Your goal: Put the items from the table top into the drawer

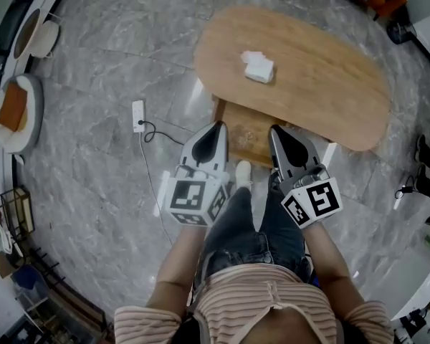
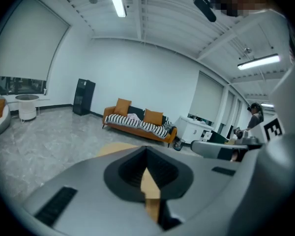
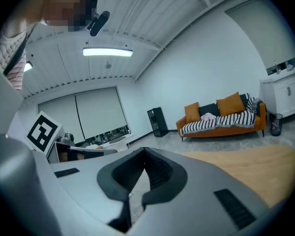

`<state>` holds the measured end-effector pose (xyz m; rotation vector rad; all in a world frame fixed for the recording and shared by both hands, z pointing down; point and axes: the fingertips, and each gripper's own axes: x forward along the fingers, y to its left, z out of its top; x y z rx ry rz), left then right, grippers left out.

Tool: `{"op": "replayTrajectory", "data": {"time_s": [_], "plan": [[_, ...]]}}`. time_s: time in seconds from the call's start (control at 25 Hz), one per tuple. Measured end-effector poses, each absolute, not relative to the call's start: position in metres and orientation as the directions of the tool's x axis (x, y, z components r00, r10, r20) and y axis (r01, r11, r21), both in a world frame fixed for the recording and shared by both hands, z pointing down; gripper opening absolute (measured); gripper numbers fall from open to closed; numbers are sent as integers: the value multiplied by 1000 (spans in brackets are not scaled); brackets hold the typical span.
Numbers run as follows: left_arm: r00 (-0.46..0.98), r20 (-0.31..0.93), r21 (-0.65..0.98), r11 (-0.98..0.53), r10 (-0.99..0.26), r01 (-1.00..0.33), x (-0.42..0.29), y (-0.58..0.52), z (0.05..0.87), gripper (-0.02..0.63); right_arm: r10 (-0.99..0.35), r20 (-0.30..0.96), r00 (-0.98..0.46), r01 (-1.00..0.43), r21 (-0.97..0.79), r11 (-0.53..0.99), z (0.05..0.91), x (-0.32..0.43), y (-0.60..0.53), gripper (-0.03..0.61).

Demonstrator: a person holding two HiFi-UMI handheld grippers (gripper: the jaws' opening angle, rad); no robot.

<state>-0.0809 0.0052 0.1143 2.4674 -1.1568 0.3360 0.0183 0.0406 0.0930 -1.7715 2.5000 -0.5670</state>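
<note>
The grey left gripper [image 1: 216, 127] and grey right gripper [image 1: 277, 130], each with jaws pressed together on nothing, hang at either side of the pulled-out brown wooden drawer [image 1: 246, 140] under the oval light-wood table [image 1: 337, 95], while the small white folded item [image 1: 259, 67] lies on the tabletop, well apart from both.

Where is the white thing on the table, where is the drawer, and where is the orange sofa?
white thing [image 1: 258, 67]: head view, the middle of its top.
drawer [image 1: 244, 142]: head view, its bare wooden inside.
orange sofa [image 2: 133, 123]: left gripper view, its striped seat.
</note>
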Motion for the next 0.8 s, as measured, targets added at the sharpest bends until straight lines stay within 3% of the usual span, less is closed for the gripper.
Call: {"op": "replayTrajectory", "data": {"time_s": [0.32,0.8], "plan": [[635,255,193,-605,-729,-772,-83,8,47,14,-949,53,-311,-921,-264,287,24,31,44,8],[632,163,174,-609,-757,-774,-97,23,0,14,-959,-34,-281,-932,-228,281,-23,37,61,8]]}}
